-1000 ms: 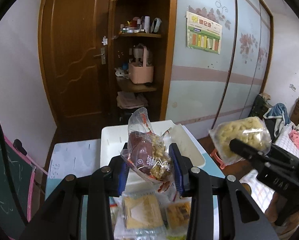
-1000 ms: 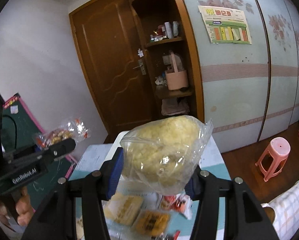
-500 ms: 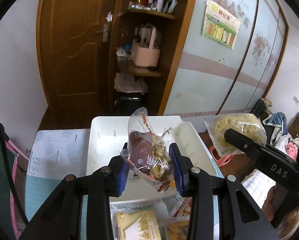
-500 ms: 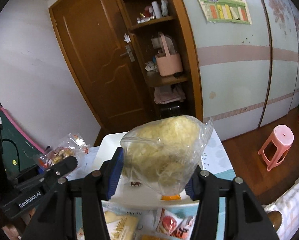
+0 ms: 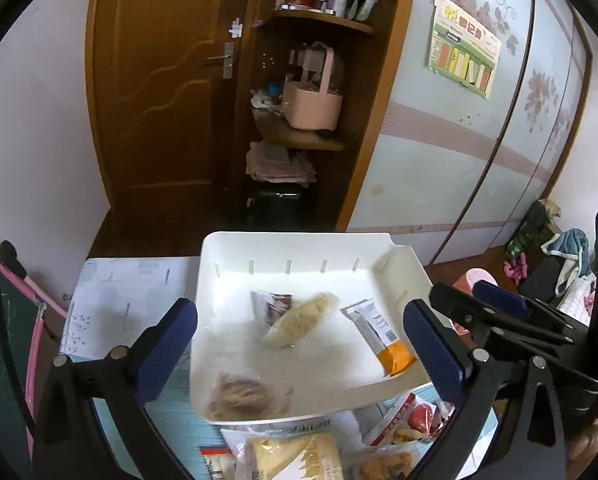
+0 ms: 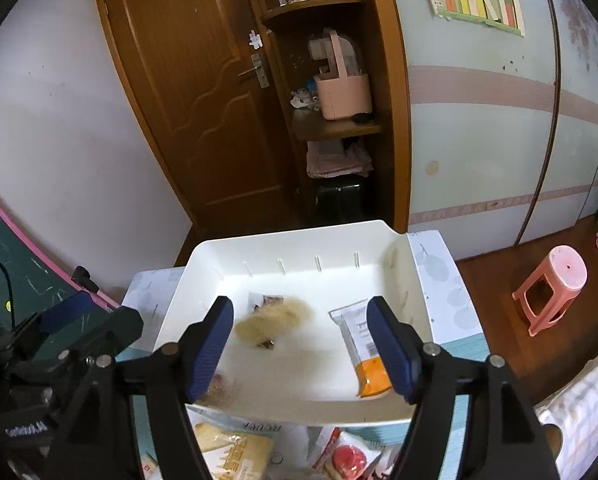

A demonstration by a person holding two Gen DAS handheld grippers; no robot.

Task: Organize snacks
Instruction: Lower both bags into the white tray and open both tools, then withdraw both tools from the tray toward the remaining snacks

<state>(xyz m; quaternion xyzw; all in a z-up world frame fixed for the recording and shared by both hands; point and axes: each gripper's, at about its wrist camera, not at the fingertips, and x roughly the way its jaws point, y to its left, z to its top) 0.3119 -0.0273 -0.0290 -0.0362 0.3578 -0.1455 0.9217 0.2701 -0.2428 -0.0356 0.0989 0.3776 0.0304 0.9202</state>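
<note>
White tray (image 5: 299,248) collects sorted snacks; left gripper (image 5: 299,344) and right gripper (image 6: 301,348), jaws wide and empty, hover above loose packets (image 6: 235,452).

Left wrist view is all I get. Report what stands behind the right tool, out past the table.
Observer: A pink stool stands upright to the right of the table.
Operator: Give me the right tool's state.
Observer: The right tool is wide open with nothing between its fingers. It hangs over the white tray.
Operator: Now describe the board at the left.
Observer: The green board carries faint chalk lines.
</note>
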